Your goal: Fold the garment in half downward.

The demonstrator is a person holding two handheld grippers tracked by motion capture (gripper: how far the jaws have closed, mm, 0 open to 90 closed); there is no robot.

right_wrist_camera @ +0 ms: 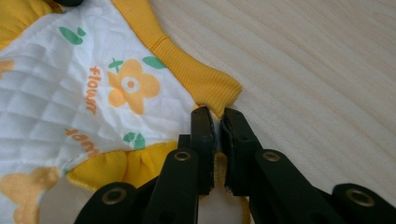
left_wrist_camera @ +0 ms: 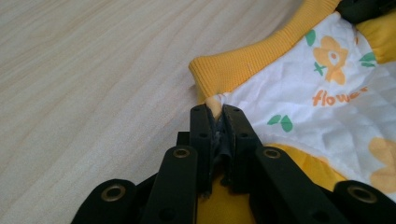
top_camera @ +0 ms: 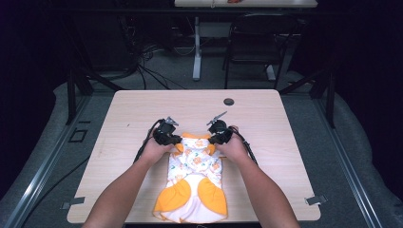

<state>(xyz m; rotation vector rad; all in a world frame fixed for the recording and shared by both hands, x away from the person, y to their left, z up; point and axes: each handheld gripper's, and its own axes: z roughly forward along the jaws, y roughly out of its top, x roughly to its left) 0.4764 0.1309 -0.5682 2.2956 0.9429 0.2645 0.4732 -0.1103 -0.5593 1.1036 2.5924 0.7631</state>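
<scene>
We are working on a pale wood-grain table (top_camera: 142, 109) that takes up the middle of the high view, and the baby garment (top_camera: 195, 183) lies flat on it in the lower centre, its far end between our two hands. It is quilted white cotton printed with orange flowers and the word "flower", edged in ribbed yellow knit, with two rounded yellow panels toward the bottom edge of the frame.

We judge the step in hand to be a pinch on both top corners, ready for a fold or a lift. The next move calls for both hands travelling together and level, so the soft cloth neither twists nor slips free.

The left gripper (left_wrist_camera: 215, 112) has its jaws closed tight on a bunched bit of fabric just below the yellow ribbed cuff (left_wrist_camera: 233, 65). The right gripper (right_wrist_camera: 218, 116) is likewise clamped, with a thin fold of white and yellow cloth between its jaws beside the opposite cuff (right_wrist_camera: 201, 79).
</scene>
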